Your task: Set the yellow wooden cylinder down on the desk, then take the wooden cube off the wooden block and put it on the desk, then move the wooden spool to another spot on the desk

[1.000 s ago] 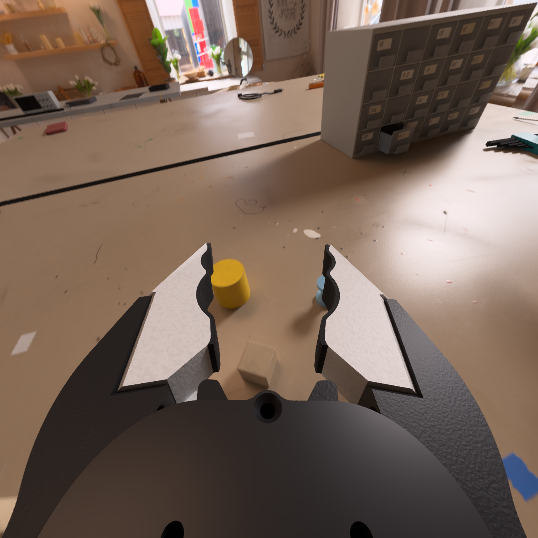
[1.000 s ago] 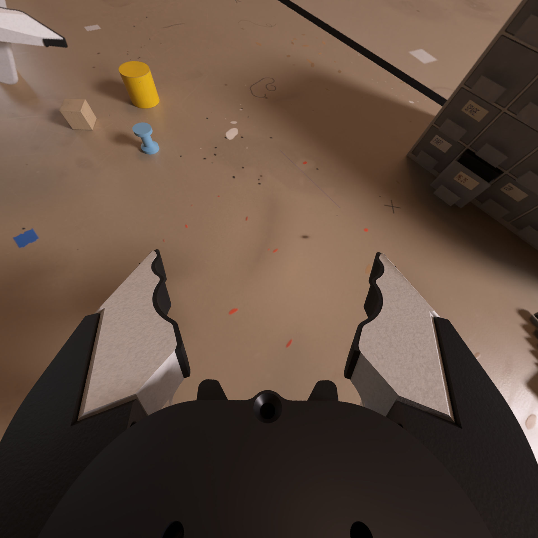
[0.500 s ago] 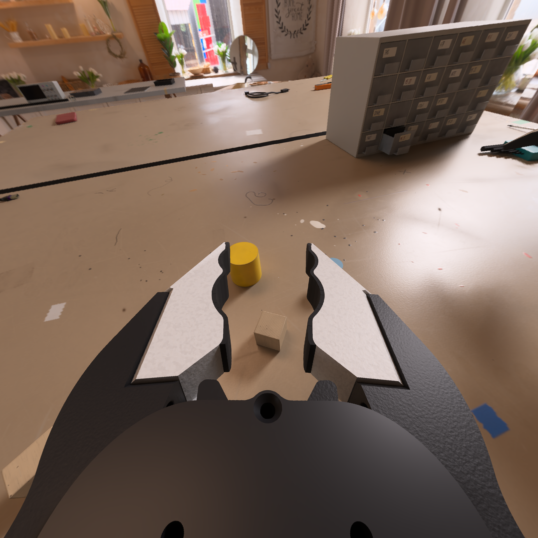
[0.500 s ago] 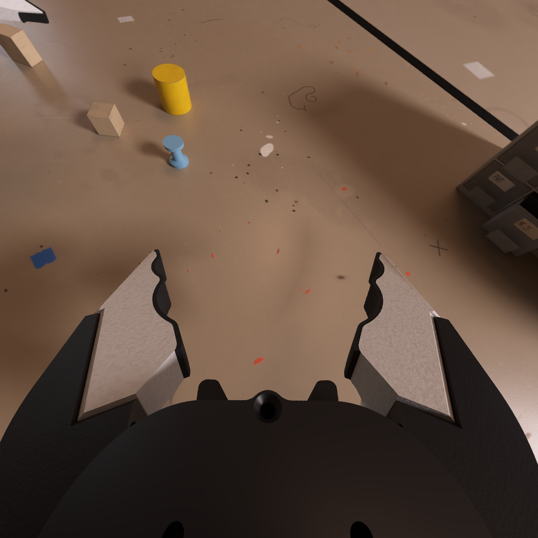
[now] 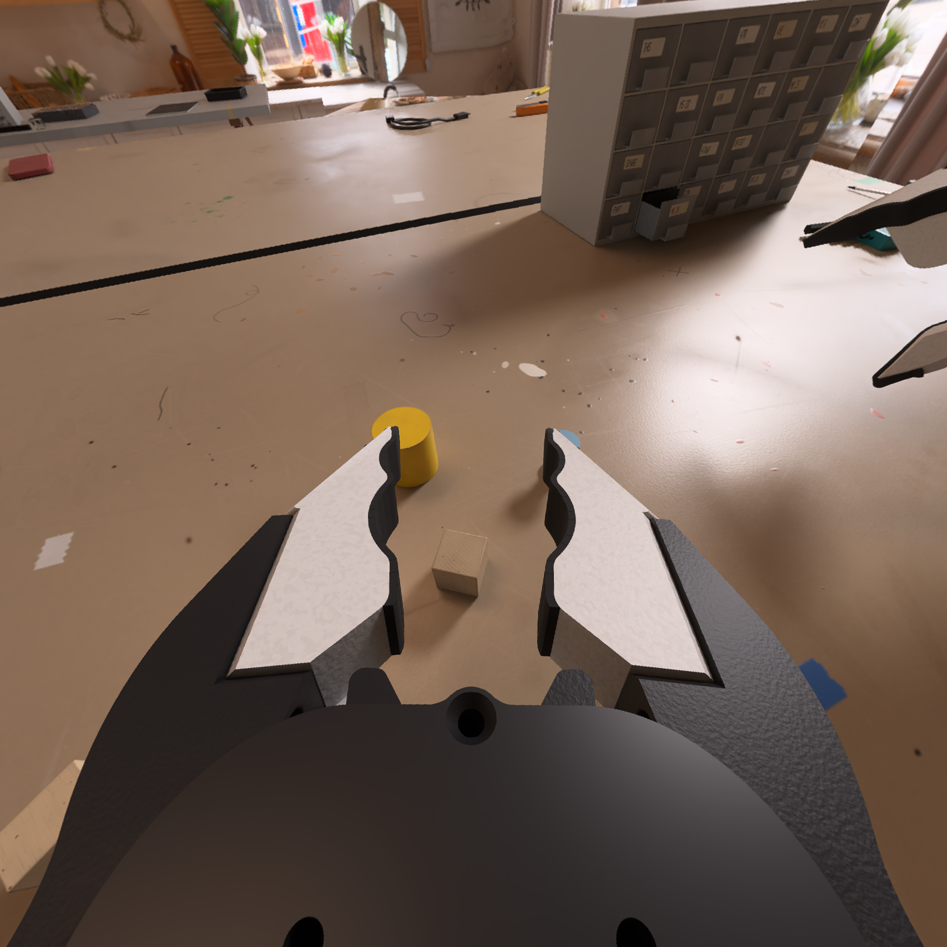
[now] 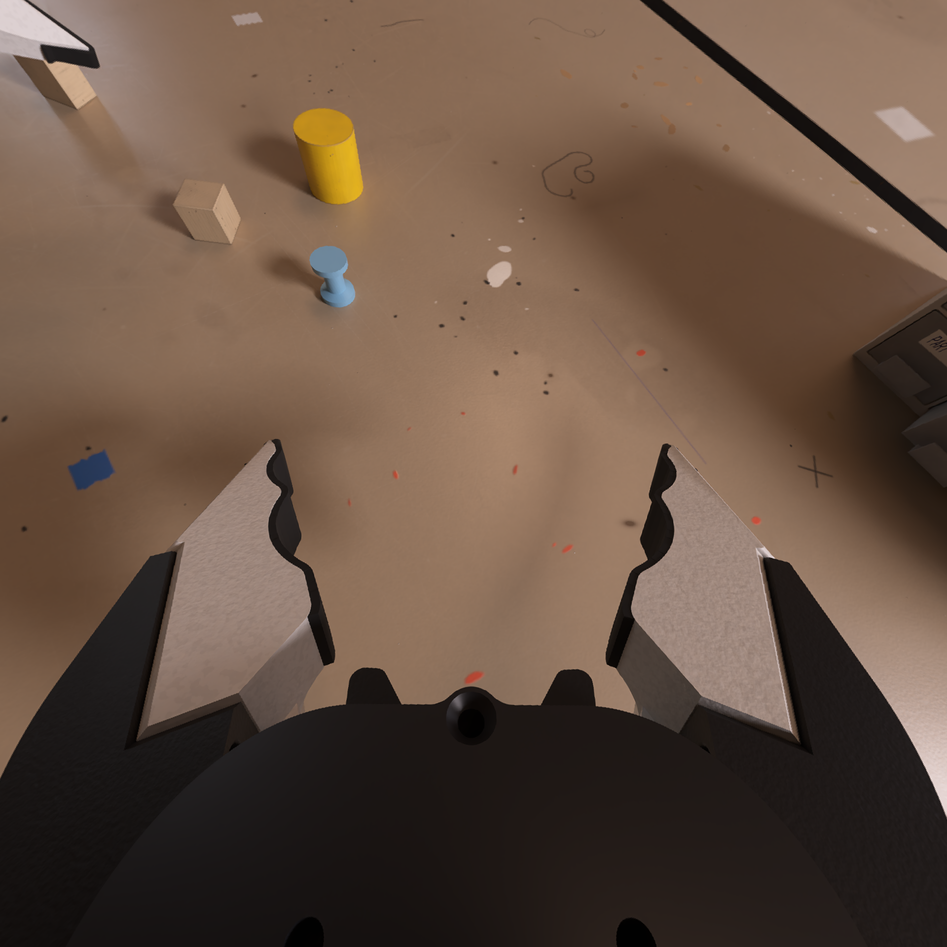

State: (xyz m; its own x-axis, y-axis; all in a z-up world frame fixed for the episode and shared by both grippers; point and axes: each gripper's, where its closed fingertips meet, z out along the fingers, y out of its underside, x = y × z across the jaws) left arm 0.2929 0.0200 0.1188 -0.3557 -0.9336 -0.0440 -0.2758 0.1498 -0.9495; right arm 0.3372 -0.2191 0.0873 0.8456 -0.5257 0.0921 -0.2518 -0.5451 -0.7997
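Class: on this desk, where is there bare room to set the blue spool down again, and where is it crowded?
Bare desk lies open ahead of the right gripper, between the blue tape and the drawer cabinet. Crowded: the yellow cylinder, wooden cube and blue spool stand close together, apart but near.

- In the right wrist view, the cylinder (image 6: pixel 329 153), cube (image 6: pixel 207 211) and spool (image 6: pixel 332 276) stand apart on the tabletop (image 6: pixel 512 358).
- Cube at 8 o'clock from the cylinder; spool at 6 o'clock.
- Block (image 6: pixel 61 82) at 10 o'clock from the cube.
- Drawer cabinet (image 6: pixel 912 369) far off at 3 o'clock.
- In the left wrist view, the cube lies between the left claw's (image 5: pixel 469 435) fingers.
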